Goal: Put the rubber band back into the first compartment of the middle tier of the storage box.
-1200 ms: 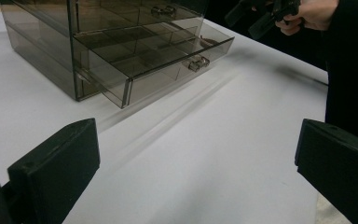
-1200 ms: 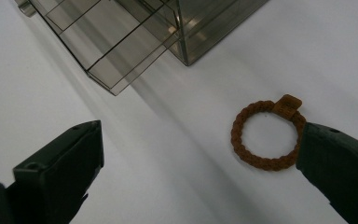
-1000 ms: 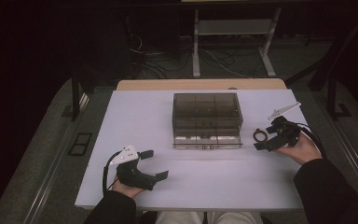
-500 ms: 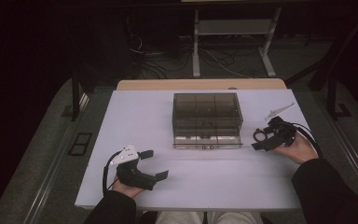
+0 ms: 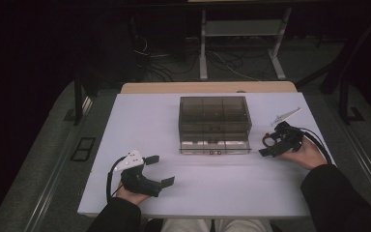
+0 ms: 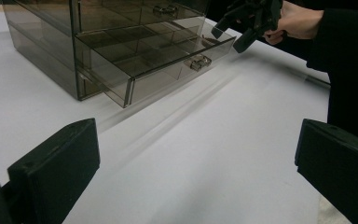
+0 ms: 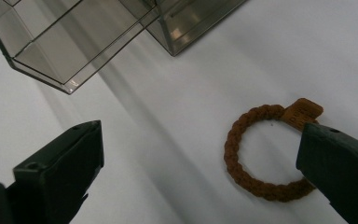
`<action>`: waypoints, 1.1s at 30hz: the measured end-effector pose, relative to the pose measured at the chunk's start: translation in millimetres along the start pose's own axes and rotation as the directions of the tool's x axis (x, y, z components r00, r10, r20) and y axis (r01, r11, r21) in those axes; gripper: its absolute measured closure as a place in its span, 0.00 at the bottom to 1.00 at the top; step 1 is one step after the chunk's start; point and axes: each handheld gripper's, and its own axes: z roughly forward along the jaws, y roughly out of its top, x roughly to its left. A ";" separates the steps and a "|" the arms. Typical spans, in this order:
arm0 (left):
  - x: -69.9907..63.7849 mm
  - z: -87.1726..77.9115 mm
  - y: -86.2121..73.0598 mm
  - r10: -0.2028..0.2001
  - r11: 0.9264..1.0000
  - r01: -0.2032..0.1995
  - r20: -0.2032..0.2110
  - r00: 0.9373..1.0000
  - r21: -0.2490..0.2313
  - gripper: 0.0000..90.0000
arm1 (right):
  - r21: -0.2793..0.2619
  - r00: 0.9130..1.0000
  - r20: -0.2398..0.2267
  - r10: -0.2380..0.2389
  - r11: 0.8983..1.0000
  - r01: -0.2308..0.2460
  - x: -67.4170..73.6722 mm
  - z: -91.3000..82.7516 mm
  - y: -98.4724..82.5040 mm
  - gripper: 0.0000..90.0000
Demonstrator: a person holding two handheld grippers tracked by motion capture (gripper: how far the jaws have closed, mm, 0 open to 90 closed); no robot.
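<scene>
Place: at the middle of the high view, a smoked clear drawer box (image 5: 214,123) stands on the white desk (image 5: 125,121), its lowest drawer (image 6: 154,51) pulled out toward the person.
Task's thing: a brown braided ring (image 7: 261,151) with a small tan tag lies flat on the desk at the lower right of the right gripper view, just right of the box in the high view.
Right gripper (image 5: 276,142): jaws wide open, hovering over the ring; one jaw overlaps the ring's right edge in its own view, and I cannot tell whether it touches.
Left gripper (image 5: 155,170): jaws wide open and empty, held at the lower left of the high view, well apart from the box.
Step in hand: judging by the open drawer and the spread jaws above the ring, this is the approach to pick the ring up, likely to go into the drawer.
Next move calls for: lowering the jaws to either side of the braid, closing on it, then lifting it over the drawer's front wall.
Right gripper view adds: the braid's weave and tag, a dark loop in the high view.
Left gripper view adds: the drawer's dividers and small metal handle (image 6: 199,61), and the right gripper near the drawer's far corner.
</scene>
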 end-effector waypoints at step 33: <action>-0.3 0.6 0.1 0.004 1.000 -0.004 -0.003 1.000 0.003 0.00 | 0.009 0.999 0.035 -0.006 1.000 0.006 -13.4 -0.6 -6.2 0.75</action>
